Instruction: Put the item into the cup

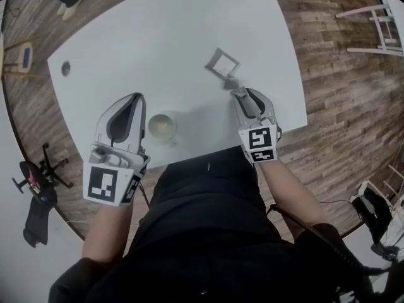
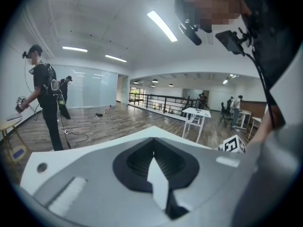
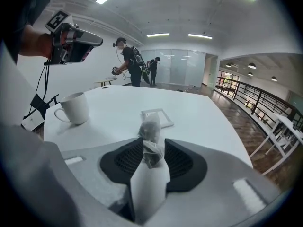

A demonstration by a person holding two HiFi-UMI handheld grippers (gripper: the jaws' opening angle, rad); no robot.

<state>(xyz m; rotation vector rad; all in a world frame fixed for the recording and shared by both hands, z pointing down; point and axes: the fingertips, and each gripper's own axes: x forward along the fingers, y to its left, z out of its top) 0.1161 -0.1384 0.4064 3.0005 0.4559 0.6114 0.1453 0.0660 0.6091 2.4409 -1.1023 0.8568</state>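
Observation:
The item is a small crumpled grey tea bag (image 1: 230, 83) lying on the white table (image 1: 158, 36) right of the middle. My right gripper (image 1: 235, 92) is down at it, open, and in the right gripper view the bag (image 3: 151, 126) stands between the fingertips of the right gripper (image 3: 154, 144). The white cup (image 1: 161, 127) stands near the table's front edge, and appears left of the bag as a handled cup (image 3: 75, 108). Beside the cup, my left gripper (image 1: 137, 98) hangs shut and empty; in its own view the left gripper (image 2: 152, 148) has its pads together.
A flat square white frame (image 1: 222, 62) lies just beyond the bag, also seen as a frame (image 3: 157, 117). A round grommet (image 1: 65, 69) marks the table's far left. White furniture (image 1: 379, 30) stands on the wood floor at the right. Other people (image 3: 128, 60) stand further off.

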